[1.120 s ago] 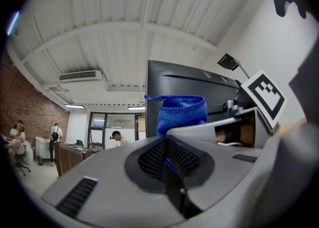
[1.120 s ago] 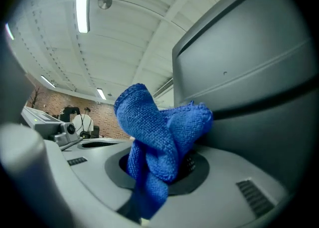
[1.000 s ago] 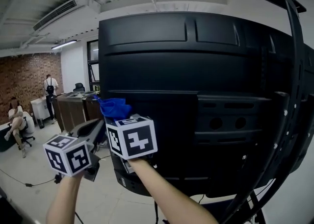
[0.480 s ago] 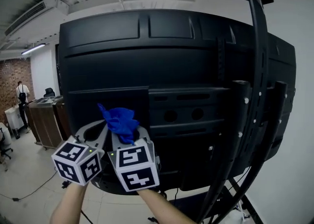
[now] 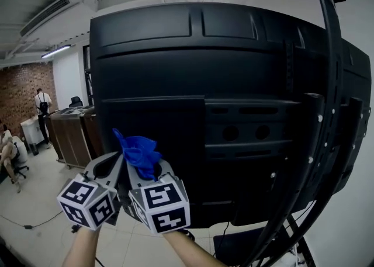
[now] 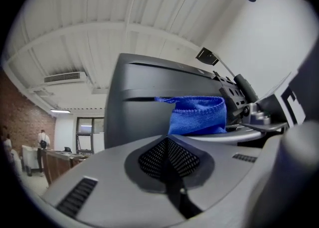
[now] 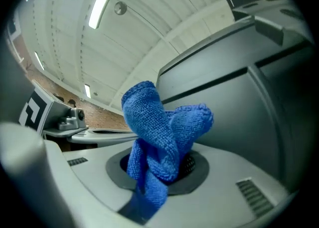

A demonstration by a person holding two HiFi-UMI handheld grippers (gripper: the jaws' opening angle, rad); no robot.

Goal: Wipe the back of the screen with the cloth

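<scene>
Brick wall point(image 5: 23, 93) closes the far left of the head view. A standing person point(image 5: 41, 103) and a seated one point(image 5: 7, 155) are in front of it, and an air-conditioning unit point(image 5: 52, 11) hangs under the ceiling above. Next to the right comes a dark wooden bench point(image 5: 73, 131).

Low in the frame the left gripper point(image 5: 110, 165) points up toward the lower left corner of the screen point(image 5: 234, 73). Its own view shows the jaws pressed together along one seam, with the mesh pads meeting. Its cube point(image 5: 86, 201) carries black-and-white square markers (patterns only, no letters that can be read).

Just beside it, touching or nearly so, the right gripper point(image 5: 149, 169) pinches the blue cloth point(image 5: 139, 152). In the right gripper view the cloth is clamped low between the pads, and its bunched folds stand up above the jaws. The cloth sits in front of the lower left part of the screen's black back panel; whether it touches the plastic cannot be told. The right cube point(image 5: 160, 204) bears the same kind of markers.

The back of the screen fills the middle and right, ribbed and matt black, with two round holes in a recessed strip. At the far right, black mount uprights point(image 5: 312, 143) and a curved stand arm point(image 5: 333, 85) run down its back.
</scene>
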